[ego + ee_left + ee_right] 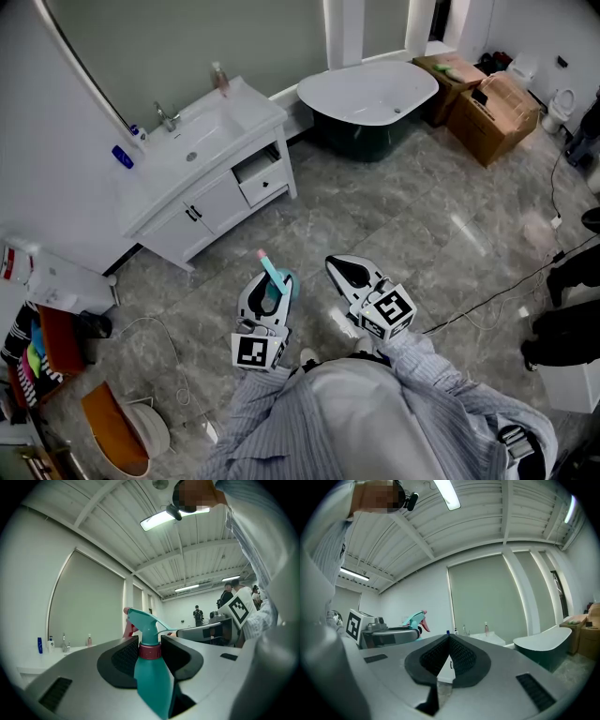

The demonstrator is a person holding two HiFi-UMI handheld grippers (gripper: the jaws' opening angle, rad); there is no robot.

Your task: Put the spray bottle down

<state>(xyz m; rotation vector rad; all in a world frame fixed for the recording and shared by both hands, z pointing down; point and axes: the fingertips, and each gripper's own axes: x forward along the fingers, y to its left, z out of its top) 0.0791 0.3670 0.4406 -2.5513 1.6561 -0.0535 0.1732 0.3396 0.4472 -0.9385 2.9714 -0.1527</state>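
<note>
Spray bottle [152, 681] clamped upright in left gripper [273, 281] jaws.

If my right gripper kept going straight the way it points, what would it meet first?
Most likely the white vanity cabinet: it shows just past the closed tips of the right gripper, with only floor between. Depth is unclear.

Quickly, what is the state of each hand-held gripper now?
The left hand-held gripper is shut on the spray bottle, at its neck.
The right hand-held gripper is shut and holds nothing.
</note>
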